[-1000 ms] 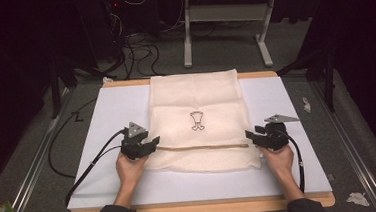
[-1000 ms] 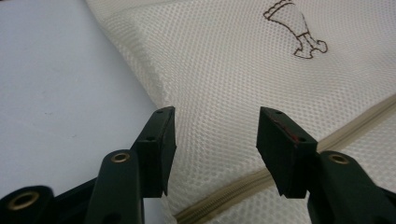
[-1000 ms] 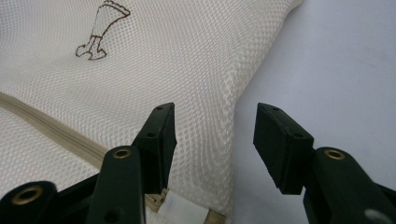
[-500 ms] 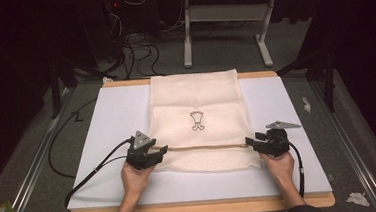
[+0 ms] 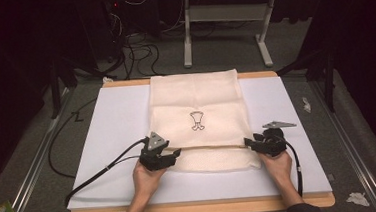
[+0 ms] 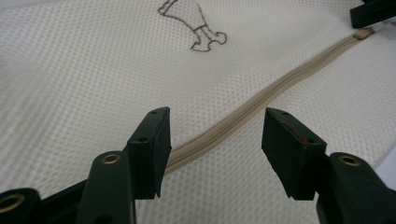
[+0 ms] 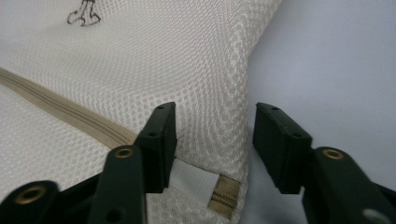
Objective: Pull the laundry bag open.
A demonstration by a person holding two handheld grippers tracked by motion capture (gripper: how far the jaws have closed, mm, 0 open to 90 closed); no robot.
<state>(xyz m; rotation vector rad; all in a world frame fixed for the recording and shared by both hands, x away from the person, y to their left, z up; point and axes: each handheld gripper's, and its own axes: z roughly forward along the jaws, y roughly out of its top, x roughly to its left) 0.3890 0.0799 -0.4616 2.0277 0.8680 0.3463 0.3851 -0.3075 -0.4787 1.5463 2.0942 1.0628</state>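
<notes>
My left gripper [image 5: 172, 153] sits at the near left edge of the mesh bag [image 5: 196, 103], jaws spread apart and holding nothing. In the left gripper view the tan zipper [image 6: 261, 100] runs out from between them, straight ahead and off to the far right. My right gripper [image 5: 251, 142] mirrors it at the bag's other edge, jaws also apart and empty, the bag's corner between them and bare white board [image 5: 112, 121] to the outside. I judge I've got one tool at each end of the zipper line so I can pin or pull the bag evenly from both sides. The bag lies flat, spread away from both tools, its little printed figure [image 5: 197, 121] just beyond the zipper. At the corner by my right jaws, a short zipper end tab [image 7: 225, 193] peeks out under the mesh. Against a second ago, both hands have drawn back toward me and dropped from the fold line down onto the zipper, and the bag hasn't budged.
</notes>
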